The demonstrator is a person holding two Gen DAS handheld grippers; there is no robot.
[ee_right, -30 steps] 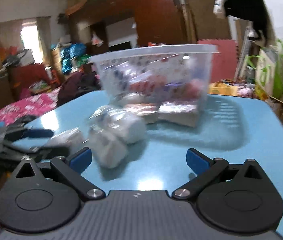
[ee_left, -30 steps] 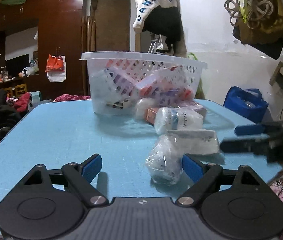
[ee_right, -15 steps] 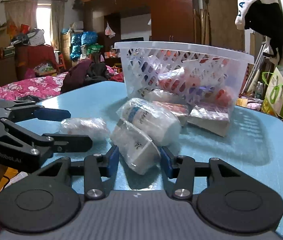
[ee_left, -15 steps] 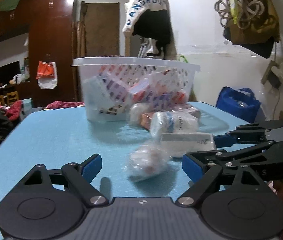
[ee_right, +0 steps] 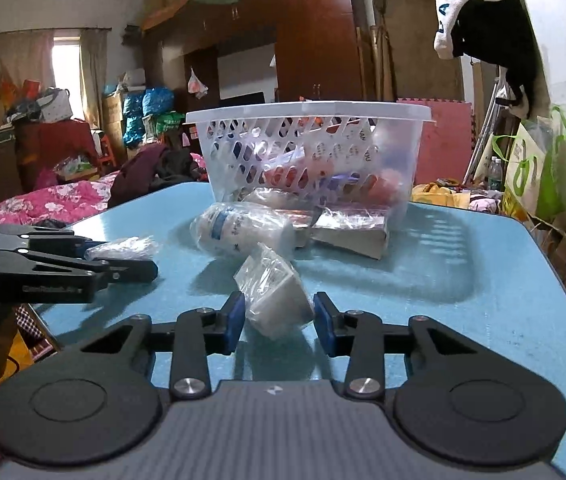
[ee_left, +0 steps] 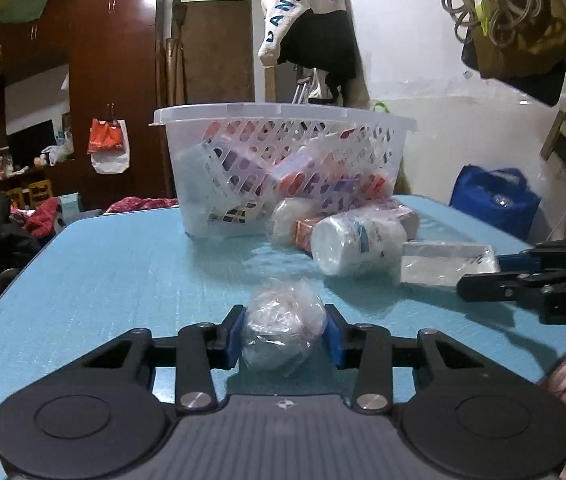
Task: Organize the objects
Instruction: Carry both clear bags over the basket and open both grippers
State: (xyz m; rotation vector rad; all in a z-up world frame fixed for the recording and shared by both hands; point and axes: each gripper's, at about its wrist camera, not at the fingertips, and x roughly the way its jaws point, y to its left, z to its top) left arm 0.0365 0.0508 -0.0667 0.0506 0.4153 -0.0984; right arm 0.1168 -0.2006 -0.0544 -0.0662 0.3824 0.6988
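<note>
My left gripper [ee_left: 285, 338] is shut on a round plastic-wrapped bundle [ee_left: 281, 330] low over the blue table [ee_left: 123, 280]. My right gripper [ee_right: 277, 320] is shut on a flat plastic-wrapped white packet [ee_right: 273, 296]; that packet also shows in the left wrist view [ee_left: 447, 264]. A white perforated basket [ee_left: 283, 168] holding several boxes stands at the table's far side; it also shows in the right wrist view [ee_right: 311, 152]. A wrapped white bottle [ee_left: 357, 242] lies in front of it.
Wrapped boxes [ee_right: 347, 226] lie against the basket's front. A blue bag [ee_left: 495, 200] stands past the table's right edge. A bed with pink bedding [ee_right: 43, 200] and a wardrobe [ee_left: 115, 92] lie beyond the table. A hoodie [ee_left: 311, 20] hangs behind the basket.
Both grippers closed: the left on the round bundle, the right on the flat packet. The packet has moved away from the white bottle with the right gripper.
</note>
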